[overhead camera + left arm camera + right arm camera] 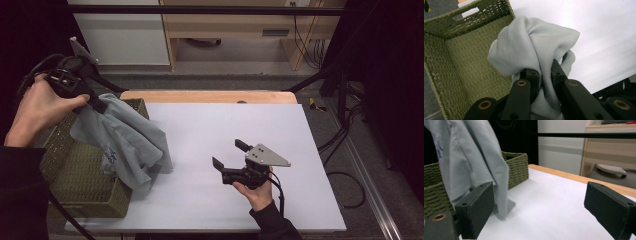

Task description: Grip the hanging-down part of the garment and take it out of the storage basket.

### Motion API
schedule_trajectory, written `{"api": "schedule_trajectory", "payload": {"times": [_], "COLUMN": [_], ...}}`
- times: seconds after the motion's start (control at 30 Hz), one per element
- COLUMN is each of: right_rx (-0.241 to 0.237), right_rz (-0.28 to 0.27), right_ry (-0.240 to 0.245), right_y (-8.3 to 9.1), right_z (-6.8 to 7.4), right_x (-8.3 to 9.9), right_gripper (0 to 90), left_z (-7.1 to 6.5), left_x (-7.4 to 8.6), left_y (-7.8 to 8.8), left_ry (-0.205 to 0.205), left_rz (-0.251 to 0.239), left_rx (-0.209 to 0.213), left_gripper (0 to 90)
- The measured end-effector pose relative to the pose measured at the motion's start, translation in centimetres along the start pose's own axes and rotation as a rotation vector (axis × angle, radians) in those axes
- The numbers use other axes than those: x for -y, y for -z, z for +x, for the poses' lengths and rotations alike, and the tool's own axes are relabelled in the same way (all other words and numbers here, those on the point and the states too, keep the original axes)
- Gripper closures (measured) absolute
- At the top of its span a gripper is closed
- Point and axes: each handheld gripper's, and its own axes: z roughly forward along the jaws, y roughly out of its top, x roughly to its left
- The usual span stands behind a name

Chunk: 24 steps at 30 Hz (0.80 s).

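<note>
From the high view I see my left gripper [92, 102] raised over the near-left part of the table [300, 150], its jaws pinched tight on a bunch of a light grey garment [125, 142]. The cloth hangs down from those jaws, part of it over the green woven basket [75, 175] and part draping past the basket's right wall, its lowest fold low against the white tabletop. My right gripper [231, 155] sits low over the table, well apart from the cloth, with its jaws spread wide toward the garment and nothing between them.

In the left gripper view the two black jaws are nearly together, and the grey cloth [534, 50] is squeezed between them and billows out just ahead of the tips. The basket [461, 62] lies beyond and to the left of the jaws, the white table [604, 37] to their right.

In the right gripper view the jaws stand far apart with bare tabletop [549, 207] between them. The hanging garment [474, 157] is just past the left jaw, its bottom edge reaching the table there, and the basket [516, 168] stands behind it.
</note>
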Motion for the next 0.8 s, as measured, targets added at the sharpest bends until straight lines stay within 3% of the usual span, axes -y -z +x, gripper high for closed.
{"api": "schedule_trajectory", "payload": {"times": [0.2,0.23,0.43,0.53,0.8], "right_rx": [0.039,0.067,0.132,0.153,0.207], "right_rz": [0.006,0.003,-0.005,-0.007,-0.011], "right_ry": [-0.008,-0.025,-0.041,-0.058,-0.048], "right_y": [2.4,3.2,4.8,5.3,6.3], "right_z": [-1.7,-2.2,-3.1,-3.5,-3.9], "right_x": [1.6,2.2,3.6,4.3,5.2], "right_gripper": [7.6,6.5,3.8,2.8,1.6], "left_z": [0.1,0.2,0.3,0.3,0.4], "left_x": [0.0,0.0,0.0,0.0,0.0], "left_y": [0.0,0.0,0.0,0.0,-0.1], "left_ry": [0.010,0.011,0.017,0.018,0.018], "left_rz": [-0.001,0.002,0.009,0.010,0.011], "left_rx": [-0.003,-0.004,-0.008,-0.008,-0.004], "left_gripper": [80.7,80.7,80.8,80.7,80.8]}}
